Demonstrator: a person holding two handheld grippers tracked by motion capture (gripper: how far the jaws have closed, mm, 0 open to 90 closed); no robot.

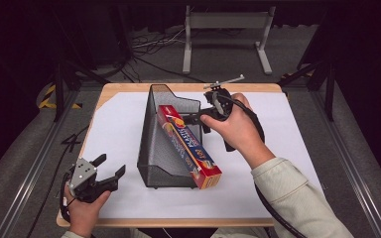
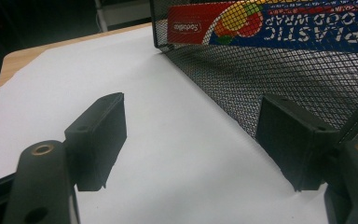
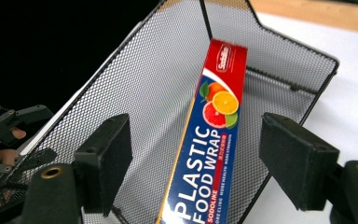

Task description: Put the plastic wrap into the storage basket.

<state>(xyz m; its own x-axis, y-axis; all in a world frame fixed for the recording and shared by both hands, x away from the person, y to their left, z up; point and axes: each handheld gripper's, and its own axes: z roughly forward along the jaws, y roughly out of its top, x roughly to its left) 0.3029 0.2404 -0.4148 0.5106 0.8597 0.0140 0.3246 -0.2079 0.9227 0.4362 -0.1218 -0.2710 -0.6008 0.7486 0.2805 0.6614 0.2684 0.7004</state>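
Observation:
A red and blue plastic food wrap box lies slantwise in a black mesh basket at the table's middle, its near end sticking out past the basket's low front. My right gripper hovers open by the box's far end. In the right gripper view the box lies beyond and between the spread jaws of the right gripper, untouched. My left gripper is open at the near left over the white sheet. In the left gripper view the left gripper holds nothing, with the mesh wall just right of it.
A white sheet covers the wooden table. A grey metal stand and cables lie on the floor beyond the far edge. The other hand with its gripper shows through the mesh in the right gripper view.

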